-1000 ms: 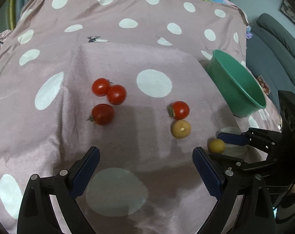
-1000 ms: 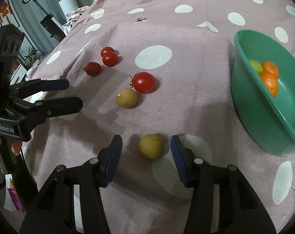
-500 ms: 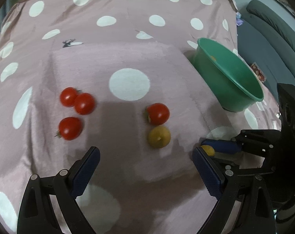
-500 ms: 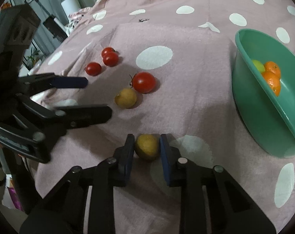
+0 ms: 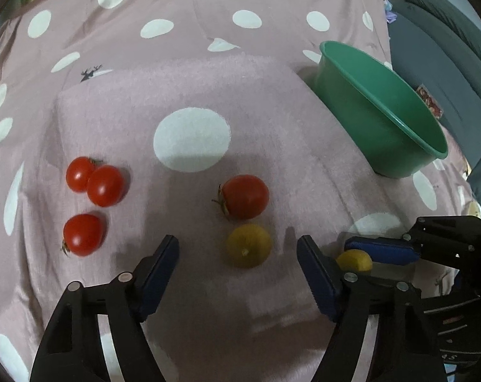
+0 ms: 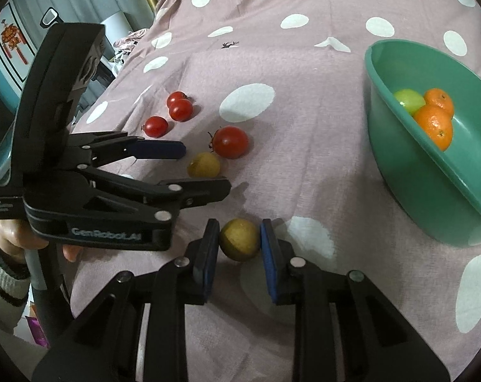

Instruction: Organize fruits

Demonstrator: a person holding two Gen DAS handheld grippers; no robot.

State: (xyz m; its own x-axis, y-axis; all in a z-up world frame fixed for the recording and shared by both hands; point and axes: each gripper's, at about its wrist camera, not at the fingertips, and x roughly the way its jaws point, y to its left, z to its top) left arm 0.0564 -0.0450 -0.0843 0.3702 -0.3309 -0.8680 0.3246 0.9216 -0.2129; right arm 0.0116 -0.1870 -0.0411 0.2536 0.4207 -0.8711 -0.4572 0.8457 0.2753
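My right gripper [image 6: 239,242] is shut on a small yellow-brown fruit [image 6: 239,238] just above the pink dotted cloth; the fruit also shows in the left wrist view [image 5: 355,259]. My left gripper [image 5: 238,256] is open, its jaws on either side of a second yellow-brown fruit [image 5: 249,250], not touching it. A large red tomato [image 5: 245,195] lies just behind that fruit. Three smaller tomatoes [image 5: 105,184] lie to the left. A green bowl [image 6: 409,172] at the right holds two oranges [image 6: 434,125] and a green fruit [image 6: 409,100].
The pink polka-dot cloth [image 5: 192,86] covers a raised, soft surface. A grey sofa [image 5: 444,25] stands beyond the bowl at the right. The left gripper's body [image 6: 81,172] lies close to the left of my right gripper.
My right gripper has closed on the near yellow-brown fruit. My left gripper has moved forward and right, so the second yellow-brown fruit now lies between its open jaws.
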